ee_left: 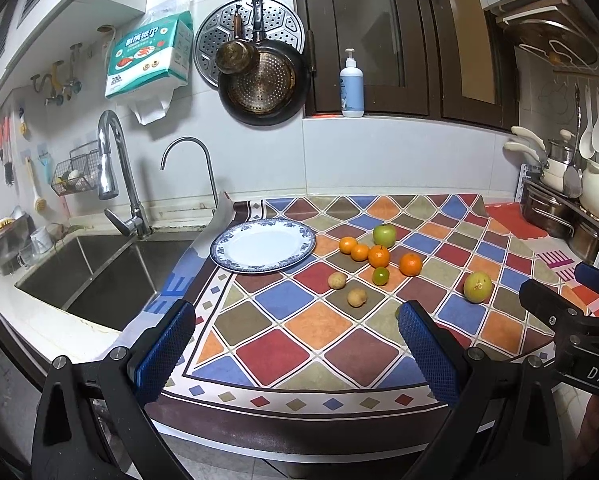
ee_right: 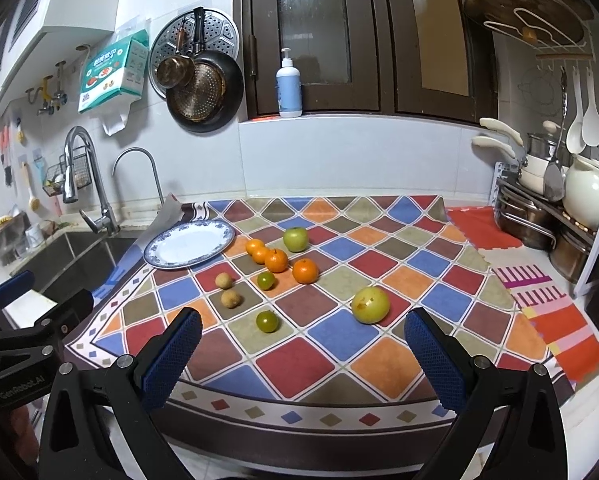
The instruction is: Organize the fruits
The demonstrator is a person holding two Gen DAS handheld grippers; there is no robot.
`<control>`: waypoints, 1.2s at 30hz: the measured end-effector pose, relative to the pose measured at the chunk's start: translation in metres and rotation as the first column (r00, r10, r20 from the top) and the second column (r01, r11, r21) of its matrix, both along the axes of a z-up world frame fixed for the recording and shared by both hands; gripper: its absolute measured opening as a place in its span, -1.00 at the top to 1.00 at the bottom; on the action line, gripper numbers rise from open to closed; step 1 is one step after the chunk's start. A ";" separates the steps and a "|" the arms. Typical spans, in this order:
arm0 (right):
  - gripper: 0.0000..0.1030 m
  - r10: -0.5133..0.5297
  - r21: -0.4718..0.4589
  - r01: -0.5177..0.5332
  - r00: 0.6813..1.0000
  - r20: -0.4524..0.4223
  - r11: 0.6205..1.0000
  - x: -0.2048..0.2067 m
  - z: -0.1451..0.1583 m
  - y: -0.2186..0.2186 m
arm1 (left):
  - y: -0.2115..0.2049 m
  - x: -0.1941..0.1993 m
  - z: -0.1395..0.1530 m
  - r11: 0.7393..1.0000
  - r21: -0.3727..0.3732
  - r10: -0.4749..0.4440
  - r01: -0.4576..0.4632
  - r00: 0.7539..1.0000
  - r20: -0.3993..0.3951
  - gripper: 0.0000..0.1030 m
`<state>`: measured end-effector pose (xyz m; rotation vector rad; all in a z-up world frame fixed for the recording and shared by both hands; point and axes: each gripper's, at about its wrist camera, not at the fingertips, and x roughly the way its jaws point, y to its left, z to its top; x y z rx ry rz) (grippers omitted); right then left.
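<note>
Hovering over the tabletop (ee_right: pixel 339 356), left gripper (ee_left: pixel 295 344) and right gripper (ee_right: pixel 303 348) both have jaws apart, empty. Fruits (ee_right: pixel 276 260) lie loose on the cloth beside the empty plate (ee_right: pixel 167 262).

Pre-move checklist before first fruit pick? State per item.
1. Left gripper open, nothing held: ok.
2. Right gripper open, nothing held: ok.
3. Plate bare, upright on the cloth beside the sink: ok.
4. Fruits all on the cloth, none on the plate yet: green apple, yellow-green fruit, four oranges including: ok.
5. Nearest small green fruit stands apart from its neighbours, room for the fingers: ok.
6. Two oranges nearest the plate touch each other, tight grasp: not ok.
</note>
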<state>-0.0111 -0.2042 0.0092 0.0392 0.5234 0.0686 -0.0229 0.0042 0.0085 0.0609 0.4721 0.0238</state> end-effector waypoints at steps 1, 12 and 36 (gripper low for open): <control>-0.99 0.002 0.000 -0.002 1.000 0.001 1.000 0.000 0.001 0.001 | 0.000 0.000 0.000 1.000 0.000 0.000 0.000 1.000 0.000 -1.00; -0.99 -0.001 0.007 0.001 1.000 0.005 1.000 0.001 0.000 0.000 | -0.001 0.005 0.003 1.000 -0.001 -0.010 0.010 1.000 0.002 -1.00; -0.99 -0.003 0.011 0.003 1.000 0.000 1.000 0.006 0.000 -0.004 | -0.004 0.011 0.004 0.999 -0.010 -0.039 0.039 0.999 0.010 -1.00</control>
